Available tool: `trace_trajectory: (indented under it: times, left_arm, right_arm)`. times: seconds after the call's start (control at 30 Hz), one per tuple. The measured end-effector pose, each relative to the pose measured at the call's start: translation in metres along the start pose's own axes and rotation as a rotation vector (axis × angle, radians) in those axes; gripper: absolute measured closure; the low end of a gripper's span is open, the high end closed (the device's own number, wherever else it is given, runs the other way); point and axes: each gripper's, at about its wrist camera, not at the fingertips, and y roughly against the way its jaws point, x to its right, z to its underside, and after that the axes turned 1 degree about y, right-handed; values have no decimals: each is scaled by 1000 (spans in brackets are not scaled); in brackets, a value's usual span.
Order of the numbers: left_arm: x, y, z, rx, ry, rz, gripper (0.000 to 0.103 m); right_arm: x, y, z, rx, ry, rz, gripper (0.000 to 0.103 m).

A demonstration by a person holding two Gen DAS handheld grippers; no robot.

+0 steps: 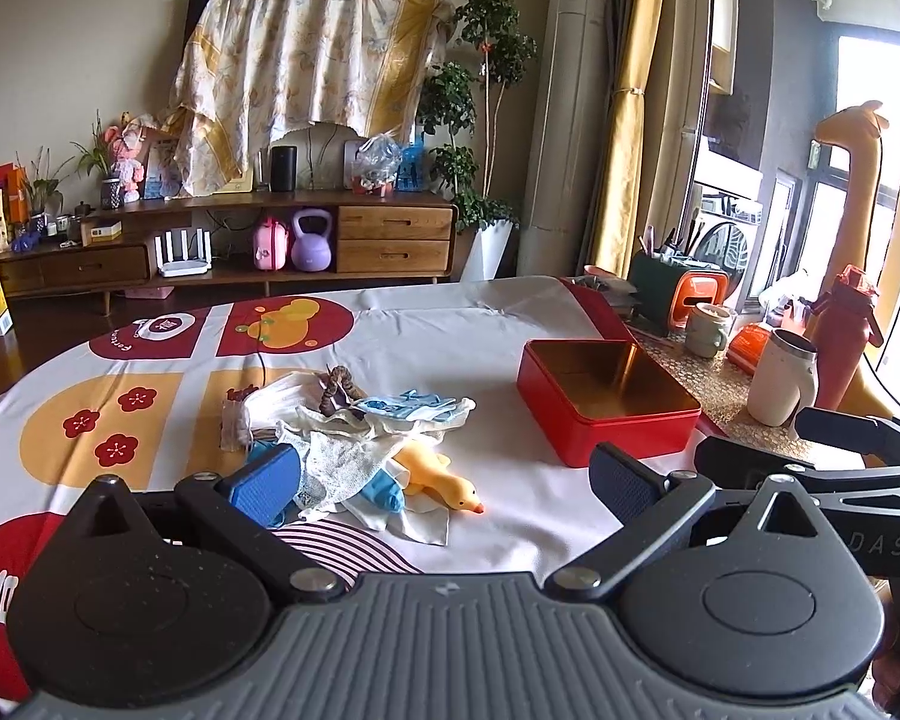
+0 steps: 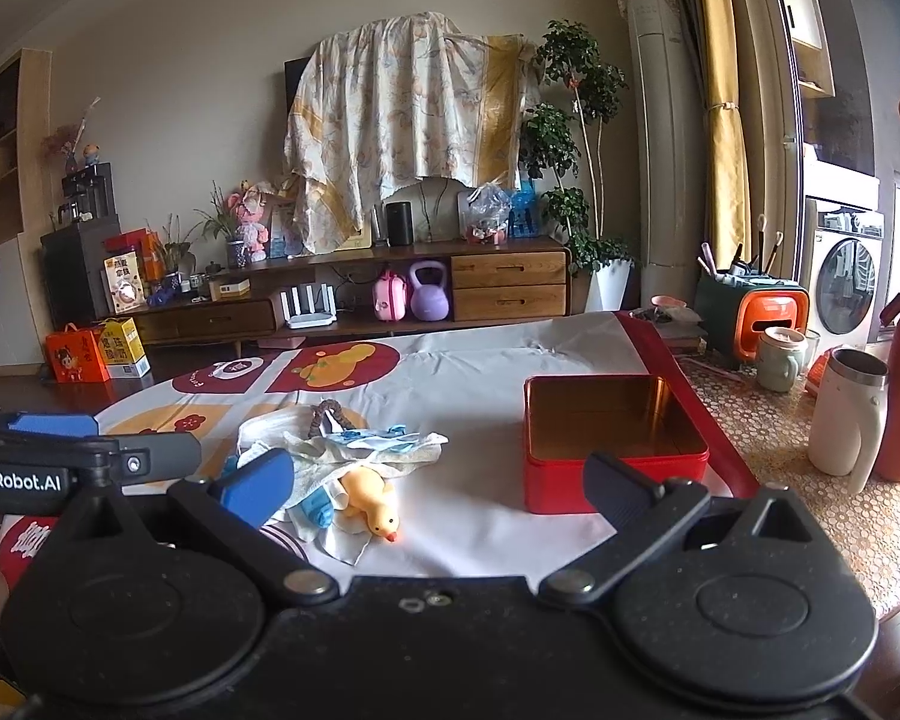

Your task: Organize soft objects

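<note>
On the table, near side: a heap of soft objects [image 1: 354, 438] is lying on the printed tablecloth [image 1: 486, 324], with nothing yet sitting in the box.
Heap: gauzy white cloths [image 1: 342, 462], a pale blue glove [image 1: 408, 405] and a yellow rubber duck [image 1: 444, 480] are tangling together, the duck poking out at the near right edge, beak pointing right.
Box: a red tin [image 1: 606, 402] is standing lidless and apparently empty to the right of the heap, well apart from it — likely waiting as the place for the soft things.
Left tongs [image 1: 444, 483]: jaws are gaping wide and gripping nothing; they are hovering short of the heap, the blue pad [image 1: 264, 486] lining up with its near left edge, the duck sitting between the fingers.
Right tongs [image 2: 441, 483]: likewise spread and empty, framing the duck on the left and the tin's near wall on the right.
Clutter, far right: a white mug [image 1: 783, 384] and a red bottle [image 1: 843, 348] are crowding the table's bare edge, outside the work.
</note>
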Motion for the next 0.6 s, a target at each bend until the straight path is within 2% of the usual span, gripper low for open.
trace_trajectory:
  times: [0.6]
  left_arm:
    - [1,-2,1,-12,5,0,0]
  right_arm:
    - [-1,0,-1,0,0,1,0]
